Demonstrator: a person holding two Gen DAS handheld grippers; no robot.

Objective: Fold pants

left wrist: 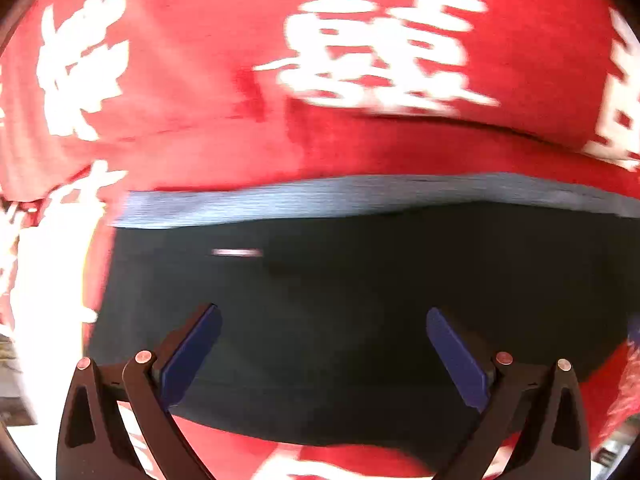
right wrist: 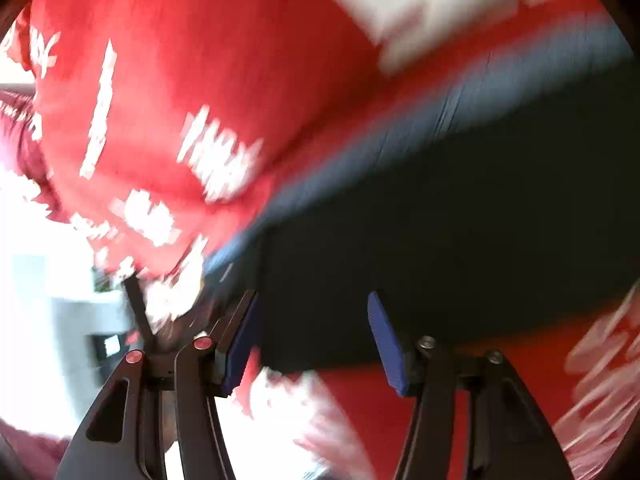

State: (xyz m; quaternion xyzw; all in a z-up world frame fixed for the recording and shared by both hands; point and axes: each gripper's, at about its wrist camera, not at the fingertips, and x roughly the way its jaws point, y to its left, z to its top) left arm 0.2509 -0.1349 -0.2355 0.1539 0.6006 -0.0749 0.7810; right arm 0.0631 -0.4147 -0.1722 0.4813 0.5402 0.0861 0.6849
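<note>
Dark navy pants (left wrist: pixel 360 300) lie flat on a red cloth, with a lighter blue-grey band (left wrist: pixel 340 196) along their far edge. My left gripper (left wrist: pixel 322 316) is open just above the dark fabric, holding nothing. In the right wrist view the same pants (right wrist: pixel 440 240) run diagonally, their blue band (right wrist: pixel 400 136) toward the upper right. My right gripper (right wrist: pixel 314 300) is open over the pants' near edge, empty. Both views are motion-blurred.
A red cloth with large white characters (left wrist: pixel 380 40) covers the surface under the pants and also shows in the right wrist view (right wrist: pixel 180 80). Bright white background and a dark thin leg-like object (right wrist: pixel 138 304) show past the cloth's left edge.
</note>
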